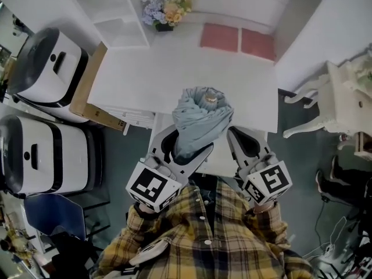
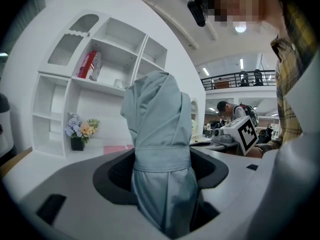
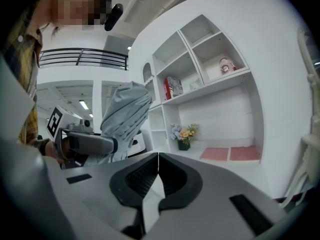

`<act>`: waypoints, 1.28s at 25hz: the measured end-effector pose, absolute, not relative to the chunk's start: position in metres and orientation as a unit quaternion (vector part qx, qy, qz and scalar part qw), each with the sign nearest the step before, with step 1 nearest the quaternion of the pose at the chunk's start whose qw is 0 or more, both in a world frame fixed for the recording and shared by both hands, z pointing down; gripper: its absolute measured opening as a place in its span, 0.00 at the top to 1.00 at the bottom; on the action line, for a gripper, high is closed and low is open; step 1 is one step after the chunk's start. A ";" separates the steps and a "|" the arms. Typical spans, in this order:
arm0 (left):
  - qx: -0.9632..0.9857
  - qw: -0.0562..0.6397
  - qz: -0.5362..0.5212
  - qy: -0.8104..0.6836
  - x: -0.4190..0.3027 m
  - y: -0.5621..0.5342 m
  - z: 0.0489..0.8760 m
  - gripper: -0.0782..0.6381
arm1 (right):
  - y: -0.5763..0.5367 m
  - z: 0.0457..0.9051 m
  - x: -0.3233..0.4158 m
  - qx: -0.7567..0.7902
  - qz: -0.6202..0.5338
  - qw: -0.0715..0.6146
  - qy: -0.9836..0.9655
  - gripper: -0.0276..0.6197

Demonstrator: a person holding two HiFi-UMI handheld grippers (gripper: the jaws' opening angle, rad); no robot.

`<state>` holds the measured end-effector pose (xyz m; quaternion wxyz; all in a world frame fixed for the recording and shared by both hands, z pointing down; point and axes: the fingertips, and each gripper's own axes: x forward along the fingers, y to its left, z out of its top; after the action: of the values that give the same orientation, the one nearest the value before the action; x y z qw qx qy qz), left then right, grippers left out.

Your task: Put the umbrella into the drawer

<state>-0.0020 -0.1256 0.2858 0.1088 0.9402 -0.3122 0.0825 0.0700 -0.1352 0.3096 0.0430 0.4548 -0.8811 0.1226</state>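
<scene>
Two grippers hover at the white surface's [image 1: 145, 80] near edge: the left gripper [image 2: 162, 170] clamps the folded grey-blue umbrella [image 1: 200, 118] upright, the right gripper [image 3: 158, 166] closed and empty.

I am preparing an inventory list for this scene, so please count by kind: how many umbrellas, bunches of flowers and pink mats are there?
umbrella: 1
bunch of flowers: 1
pink mats: 2
Total: 4
</scene>
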 end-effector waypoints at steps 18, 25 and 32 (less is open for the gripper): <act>0.950 0.126 0.094 -0.271 0.013 -0.164 0.304 0.45 | -0.159 0.328 0.079 0.471 0.155 0.064 -0.866 0.93; 0.951 0.113 0.121 -0.261 0.011 -0.171 0.325 0.45 | -0.161 0.346 0.082 0.477 0.170 0.081 -0.859 0.93; 0.952 0.078 0.185 -0.232 0.008 -0.176 0.369 0.45 | -0.157 0.381 0.081 0.478 0.204 0.103 -0.848 0.93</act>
<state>0.0076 -0.1761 0.3694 0.0783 0.9518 -0.2320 0.1847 0.0811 -0.1565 0.3815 0.1032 0.4777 -0.8483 0.2041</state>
